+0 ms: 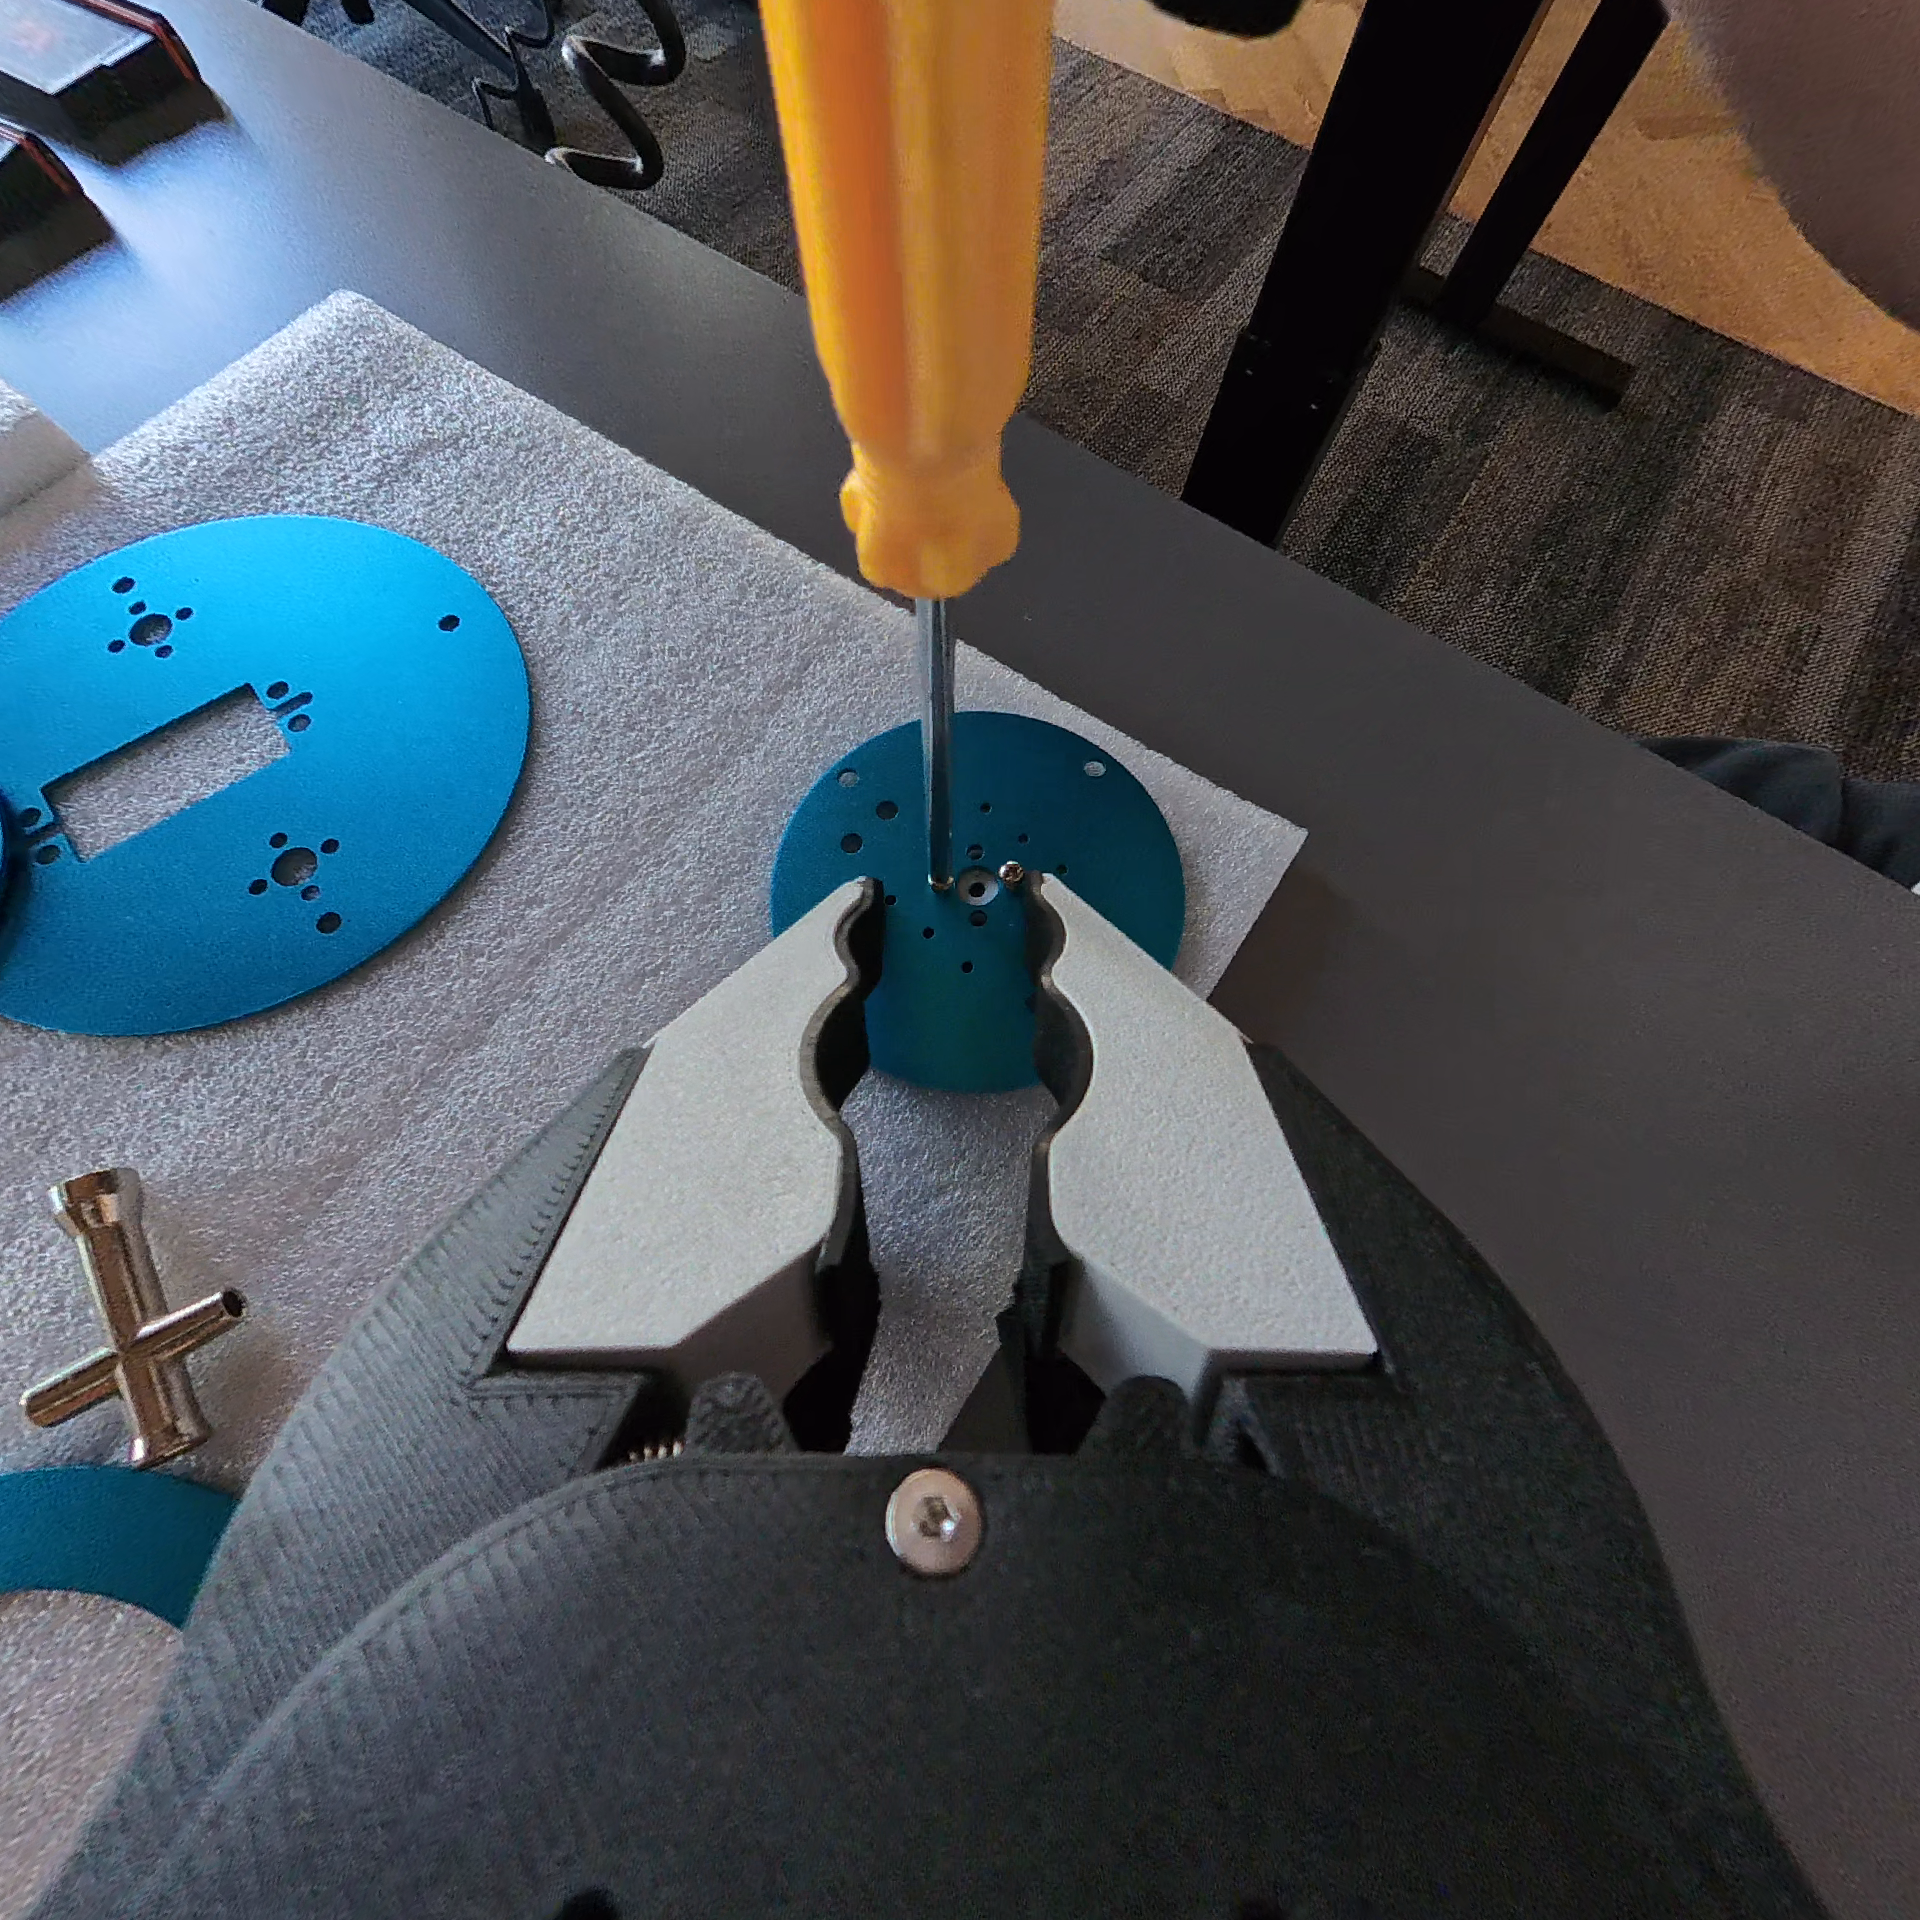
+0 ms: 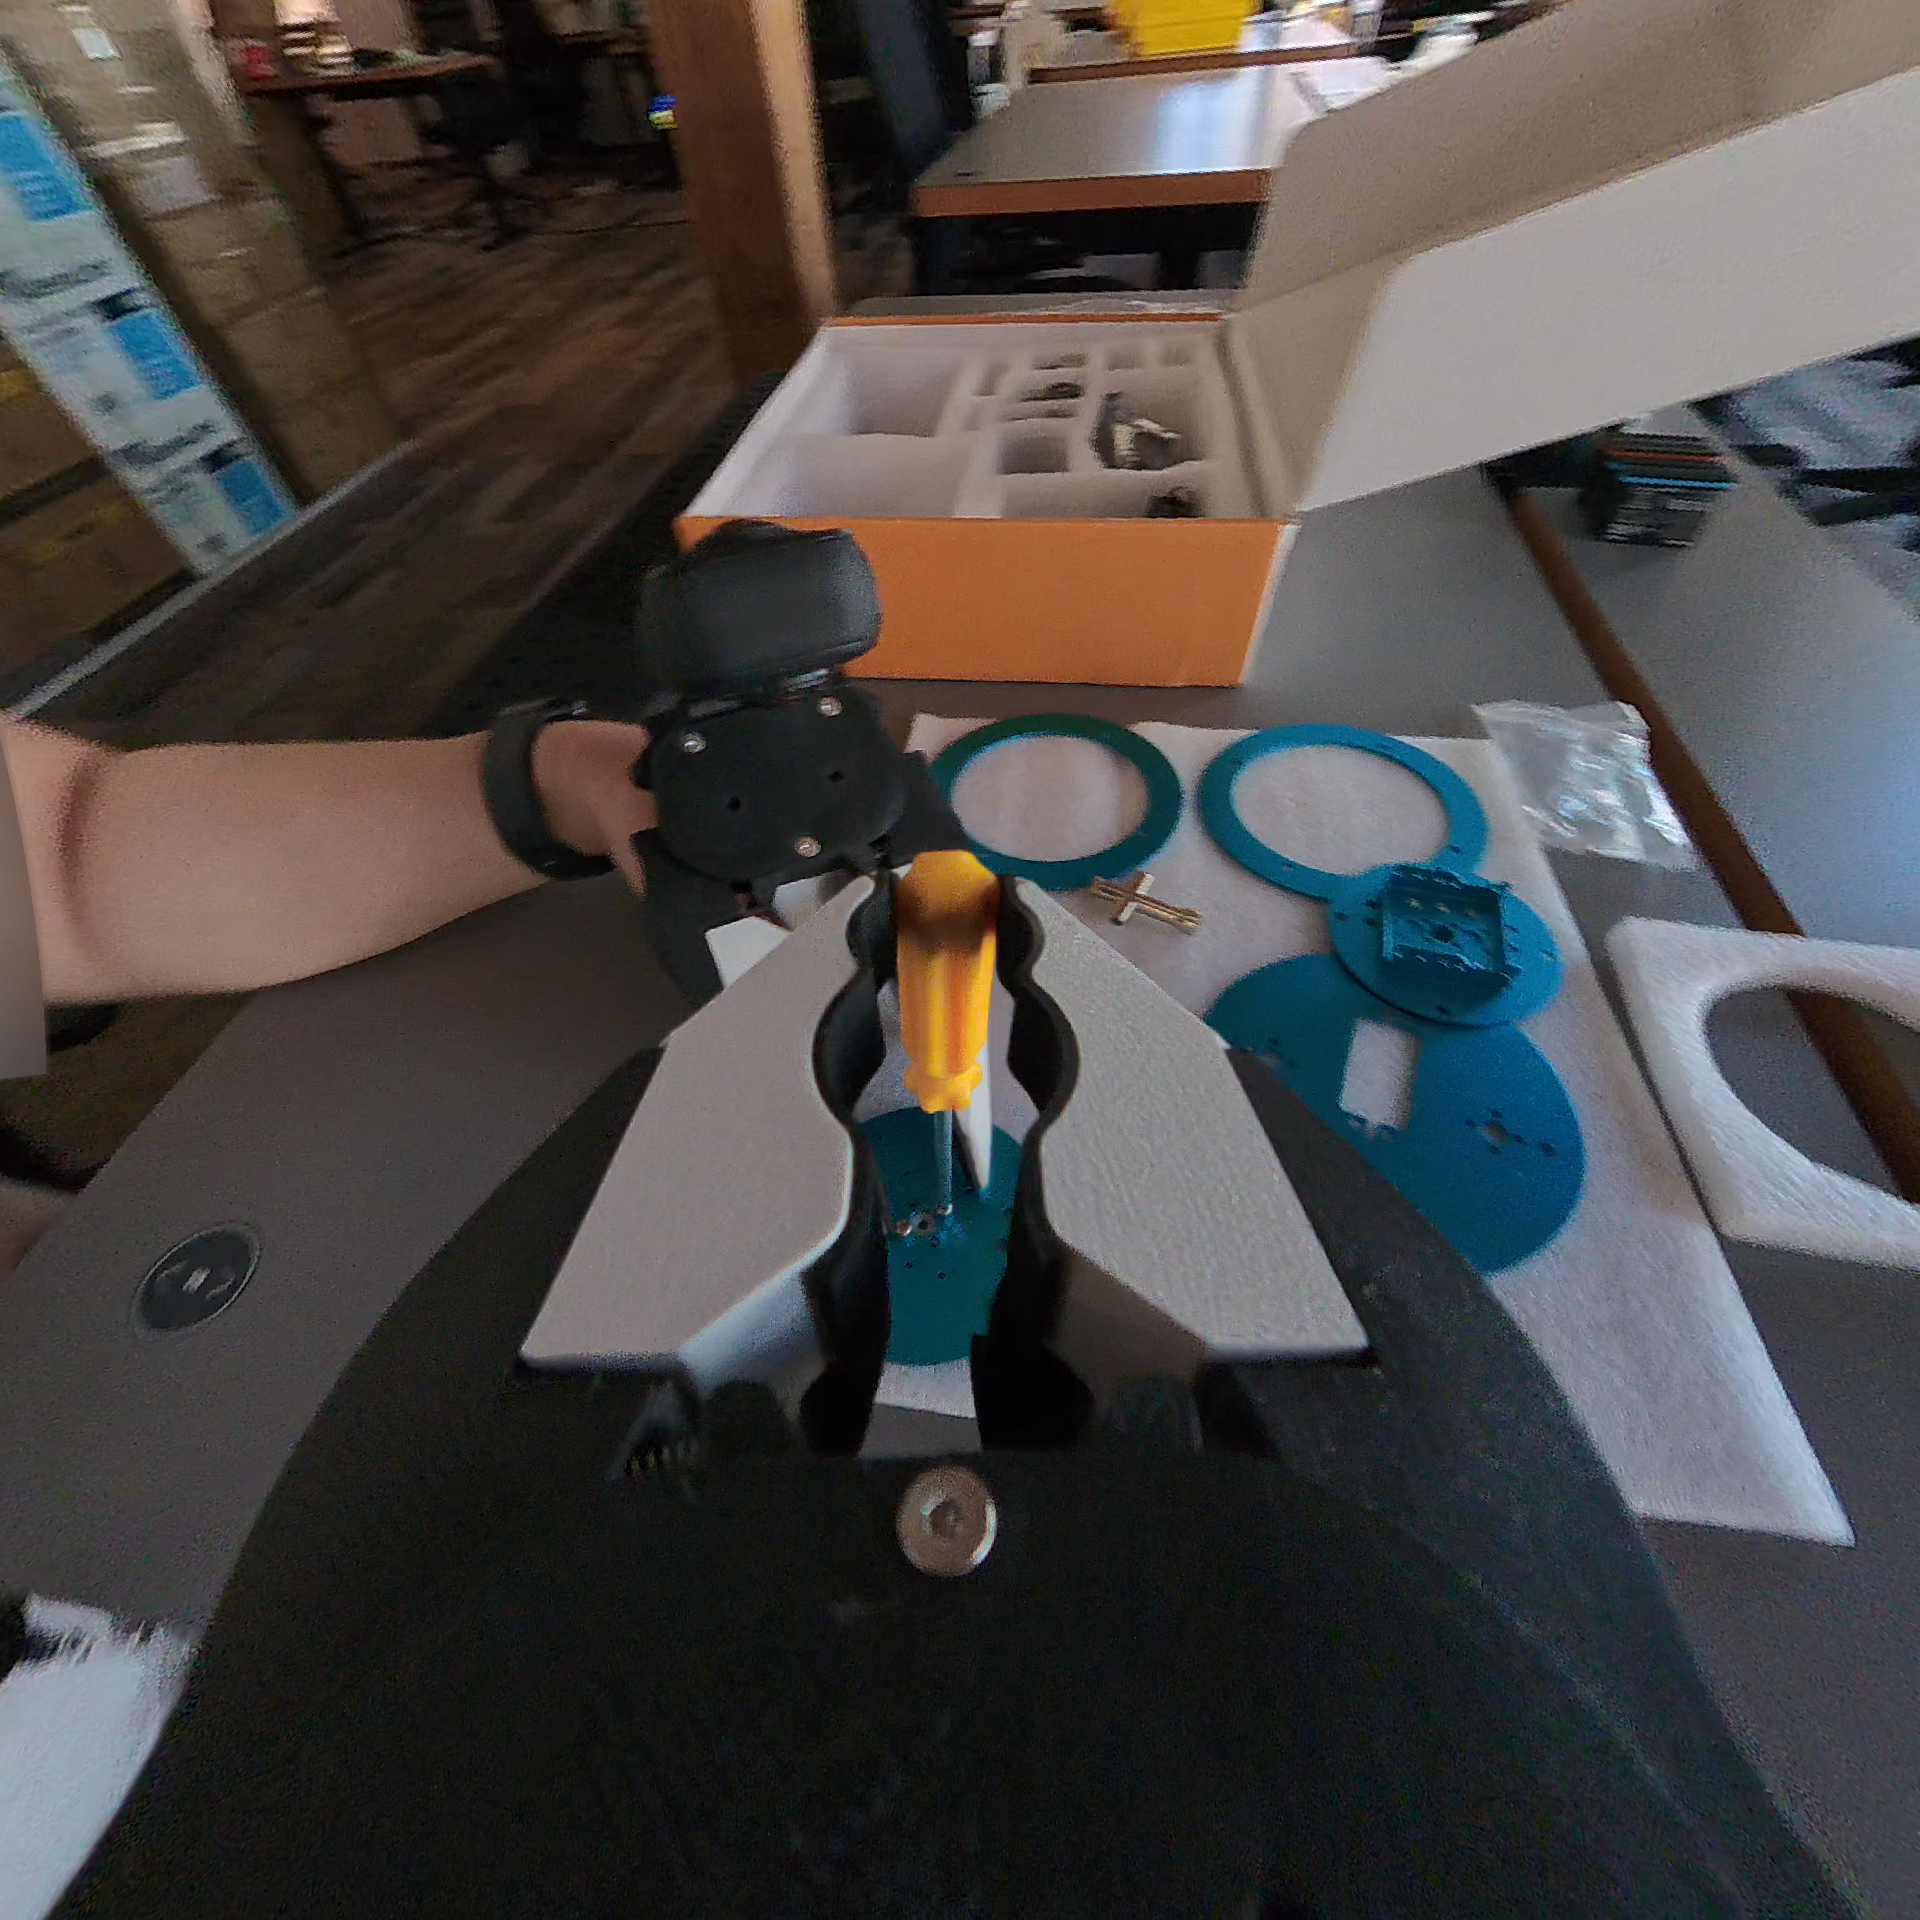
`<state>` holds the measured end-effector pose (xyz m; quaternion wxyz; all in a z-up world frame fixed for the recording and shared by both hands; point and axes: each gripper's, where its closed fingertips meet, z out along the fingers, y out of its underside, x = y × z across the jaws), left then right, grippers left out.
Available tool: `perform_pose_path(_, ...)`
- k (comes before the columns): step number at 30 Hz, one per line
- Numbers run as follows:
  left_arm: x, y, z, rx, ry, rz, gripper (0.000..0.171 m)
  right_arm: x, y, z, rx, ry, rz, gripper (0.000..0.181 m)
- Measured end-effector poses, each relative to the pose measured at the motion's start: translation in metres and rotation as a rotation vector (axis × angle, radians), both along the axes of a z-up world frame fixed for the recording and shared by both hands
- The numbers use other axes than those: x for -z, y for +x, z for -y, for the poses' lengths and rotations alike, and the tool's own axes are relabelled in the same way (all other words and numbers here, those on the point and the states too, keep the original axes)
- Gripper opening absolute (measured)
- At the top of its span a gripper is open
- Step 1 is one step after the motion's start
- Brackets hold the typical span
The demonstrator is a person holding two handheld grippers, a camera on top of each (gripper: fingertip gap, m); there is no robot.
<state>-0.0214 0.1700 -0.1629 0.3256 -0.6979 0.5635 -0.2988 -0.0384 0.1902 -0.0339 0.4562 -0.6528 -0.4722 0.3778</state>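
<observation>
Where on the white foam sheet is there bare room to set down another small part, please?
Bare foam lies near the sheet's corner, past the large slotted blue plate, and inside the two blue rings. In the left wrist view, another patch sits between that plate and the small blue disc. It is crowded around that disc, where both grippers and the yellow screwdriver meet.

A yellow-handled screwdriver (image 1: 914, 312) is held upright, its tip set on a screw (image 1: 940, 884) in the small blue disc (image 1: 977, 904) at frame centre.

legible text: none | blue-and-white poster (image 2: 114, 343): print too blurred to read | black boxes (image 1: 73, 94): red markings, unreadable | blue plates, tools: unmarked
</observation>
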Motion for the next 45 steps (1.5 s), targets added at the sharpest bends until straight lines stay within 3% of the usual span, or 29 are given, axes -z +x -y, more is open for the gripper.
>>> perform_pose_path(4,0.0,0.0,0.0,-0.001,-0.001,0.001,0.026,-0.001,0.007,-0.009,0.321,0.017,-0.057,0.018)
perform_pose_path(8,0.0,0.0,0.0,-0.002,0.005,-0.001,0.027,-0.003,0.001,0.0,0.468,0.102,-0.065,0.018)
perform_pose_path(17,-0.009,0.001,0.002,0.006,-0.013,0.057,0.027,-0.003,0.0,-0.001,0.454,0.1,-0.049,0.018)
perform_pose_path(21,-0.033,0.009,-0.002,-0.009,0.036,0.18,0.015,-0.003,-0.001,0.0,0.444,0.105,-0.043,0.018)
perform_pose_path(24,-0.037,0.01,-0.006,-0.016,0.091,0.193,0.003,-0.002,-0.001,-0.002,0.429,0.094,-0.04,0.018)
perform_pose_path(28,-0.037,0.009,-0.007,-0.012,0.098,0.195,0.003,-0.004,-0.003,-0.001,0.224,0.134,-0.029,0.028)
perform_pose_path(30,-0.037,0.009,-0.006,-0.006,0.095,0.197,0.003,-0.003,-0.003,-0.002,0.103,0.07,-0.051,0.045)
perform_pose_path(32,-0.037,0.009,-0.006,-0.005,0.094,0.196,0.003,0.0,-0.003,0.003,-0.03,-0.026,-0.056,0.046)
perform_pose_path(34,-0.037,0.009,-0.006,-0.002,0.09,0.194,0.003,-0.001,-0.003,0.006,-0.117,-0.043,-0.04,0.039)
perform_pose_path(36,-0.037,0.009,-0.006,-0.002,0.09,0.193,0.003,-0.004,-0.004,0.01,-0.164,0.005,-0.025,0.015)
perform_pose_path(42,-0.036,0.009,-0.004,0.004,0.085,0.192,0.003,-0.002,-0.003,0.01,-0.105,0.025,0.004,0.016)
perform_pose_path(45,-0.025,-0.005,-0.008,-0.016,0.094,0.101,0.013,-0.002,0.001,0.006,-0.024,0.049,-0.006,0.016)
